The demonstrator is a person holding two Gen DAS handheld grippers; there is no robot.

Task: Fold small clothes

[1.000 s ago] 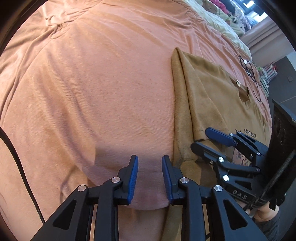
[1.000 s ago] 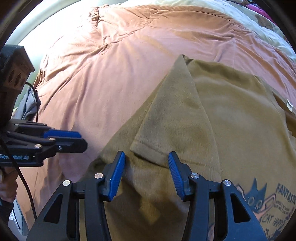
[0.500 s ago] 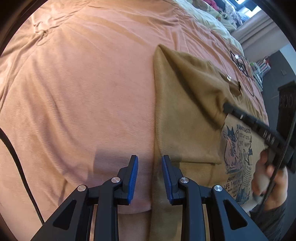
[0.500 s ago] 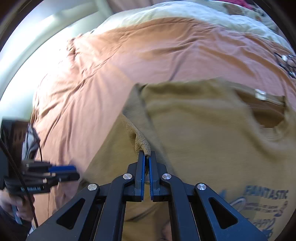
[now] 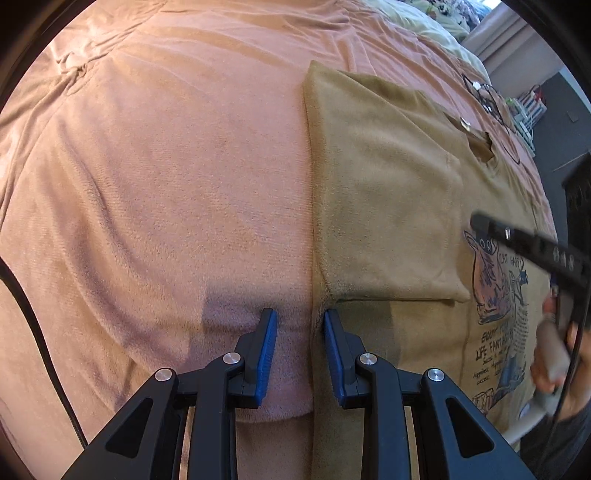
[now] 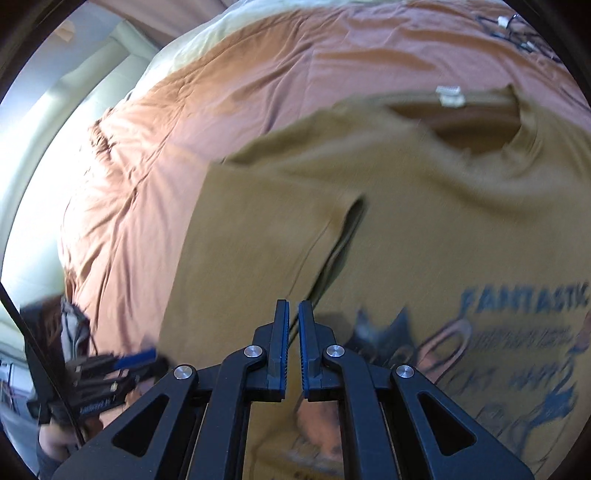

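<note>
A tan T-shirt (image 5: 388, 184) with a blue cat print lies flat on the bed, its near sleeve folded over the chest. My left gripper (image 5: 300, 325) hovers open over the shirt's left edge, with nothing pinched between its blue pads. In the right wrist view, my right gripper (image 6: 293, 314) is shut on the hem of that sleeve on the T-shirt (image 6: 406, 221), and a fold of cloth runs up to its tips. From the left wrist view the right gripper (image 5: 476, 221) reaches in at the sleeve hem. The left gripper (image 6: 147, 356) appears blurred at the lower left.
A pink-orange bedspread (image 5: 166, 166) covers the bed. A tangle of dark cables (image 5: 487, 99) lies beyond the collar. Cream bedding (image 5: 436, 29) lies at the far end, and dark furniture (image 5: 576, 192) stands at the right. A person's hand (image 5: 554, 350) holds the right gripper.
The right gripper closed on the sleeve hem and carried it across onto the shirt's chest, rolling as it went. The left gripper drifted slightly, so the shirt's edge now lies under its jaws.
</note>
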